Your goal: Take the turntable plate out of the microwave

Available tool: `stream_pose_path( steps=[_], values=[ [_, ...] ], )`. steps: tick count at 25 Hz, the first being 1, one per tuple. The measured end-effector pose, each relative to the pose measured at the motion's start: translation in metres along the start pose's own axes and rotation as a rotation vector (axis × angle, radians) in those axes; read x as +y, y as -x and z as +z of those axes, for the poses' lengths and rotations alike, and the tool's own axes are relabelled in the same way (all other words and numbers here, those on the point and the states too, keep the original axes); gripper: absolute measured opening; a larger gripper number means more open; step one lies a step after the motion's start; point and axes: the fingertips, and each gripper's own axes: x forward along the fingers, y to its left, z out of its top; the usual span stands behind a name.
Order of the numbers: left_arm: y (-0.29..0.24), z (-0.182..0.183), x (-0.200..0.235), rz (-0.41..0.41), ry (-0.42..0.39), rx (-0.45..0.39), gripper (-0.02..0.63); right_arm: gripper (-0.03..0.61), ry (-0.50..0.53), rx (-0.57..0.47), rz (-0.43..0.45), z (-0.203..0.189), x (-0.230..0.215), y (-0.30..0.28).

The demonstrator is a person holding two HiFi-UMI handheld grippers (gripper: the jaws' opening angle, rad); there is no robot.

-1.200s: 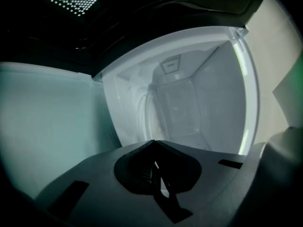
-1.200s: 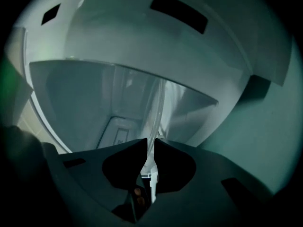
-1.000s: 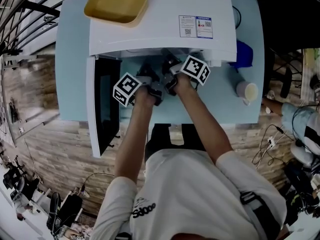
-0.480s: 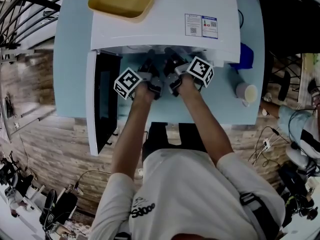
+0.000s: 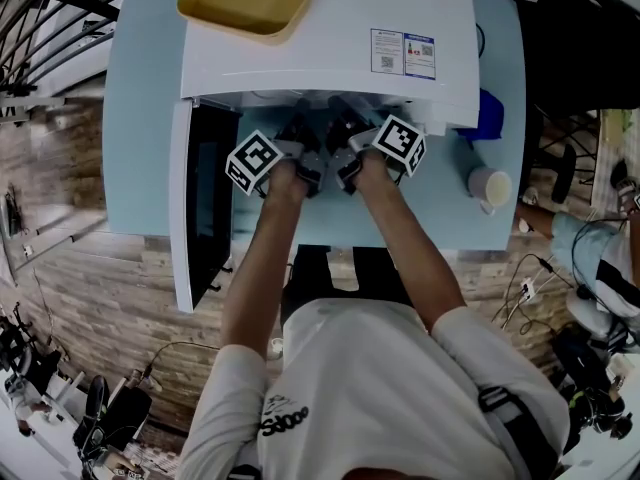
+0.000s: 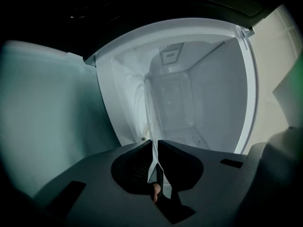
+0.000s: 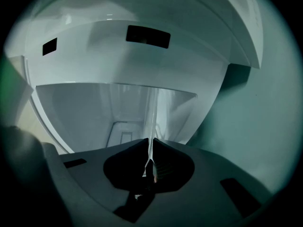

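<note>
Your left gripper (image 6: 154, 144), jaws closing on the clear glass turntable plate (image 6: 147, 105) at the white box-shaped microwave (image 5: 320, 63) mouth, your right gripper (image 7: 150, 144) clenched on the same plate

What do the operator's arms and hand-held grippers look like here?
The left hand-held gripper and right hand-held gripper have dark grey moulded bodies with a scooped hollow behind the jaws. Each carries a white cube with black square markers. The person wears a white short-sleeved T-shirt with dark lettering. The left jaws are closing on the glass turntable plate.
</note>
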Motion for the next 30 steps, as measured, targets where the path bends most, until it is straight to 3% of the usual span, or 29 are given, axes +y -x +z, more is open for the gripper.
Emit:
stream_pose_path(
  steps=[11, 17, 21, 24, 30],
  values=[
    [0.019, -0.009, 0.005, 0.008, 0.106, 0.003, 0.041, 0.023, 0.002, 0.007, -0.008, -0.014, -0.002, 0.012],
    [0.033, -0.021, 0.006, -0.007, 0.141, 0.0, 0.04, 0.025, -0.017, -0.002, -0.018, -0.024, -0.005, 0.027],
    [0.04, -0.026, 0.002, -0.019, 0.135, 0.018, 0.038, 0.027, 0.003, -0.011, 0.022, -0.024, -0.002, 0.029],
    [0.046, -0.029, 0.001, -0.017, 0.134, 0.037, 0.038, 0.12, 0.008, -0.012, 0.041, -0.02, -0.003, 0.024],
    [0.063, -0.039, 0.008, -0.02, 0.151, 0.05, 0.038, 0.15, 0.003, -0.025, 0.027, -0.014, -0.017, 0.009]
  ],
)
